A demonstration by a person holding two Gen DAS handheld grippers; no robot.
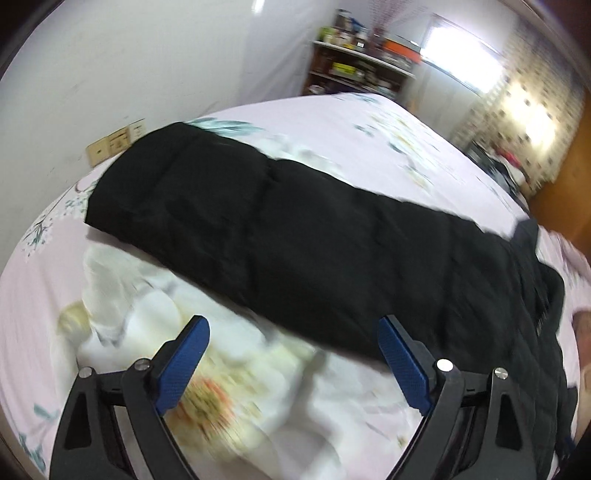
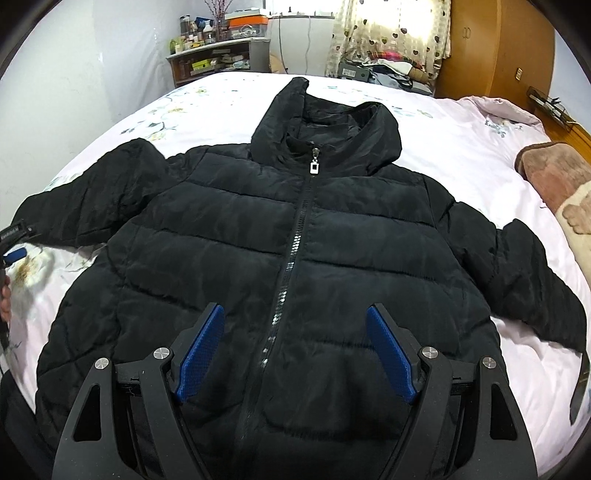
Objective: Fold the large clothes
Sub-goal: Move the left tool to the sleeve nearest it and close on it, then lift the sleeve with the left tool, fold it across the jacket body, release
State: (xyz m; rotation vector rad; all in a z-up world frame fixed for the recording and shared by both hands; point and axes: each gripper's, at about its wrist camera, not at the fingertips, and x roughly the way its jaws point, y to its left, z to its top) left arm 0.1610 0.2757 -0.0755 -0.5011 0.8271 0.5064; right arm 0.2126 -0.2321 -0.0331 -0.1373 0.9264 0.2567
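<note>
A black hooded puffer jacket [image 2: 229, 236] lies flat on the bed, front up and zipped, with its hood at the far end and both sleeves spread out. My right gripper [image 2: 295, 310] hovers open over the jacket's lower front, straddling the zipper [image 2: 291, 254]. In the left wrist view one sleeve [image 1: 280, 229] stretches across the sheet. My left gripper [image 1: 293, 325] stands open at that sleeve's near edge with nothing between its pads. One of its blue pads [image 2: 16, 254] shows beside the cuff in the right wrist view.
The pink floral bed sheet [image 1: 332, 122] covers the whole bed. A brown blanket [image 2: 554, 177] lies at the right edge. A cluttered shelf [image 2: 214, 59] stands beyond the bed's far side, with a curtained window [image 2: 391, 33] and a wooden wardrobe [image 2: 498, 44] to its right.
</note>
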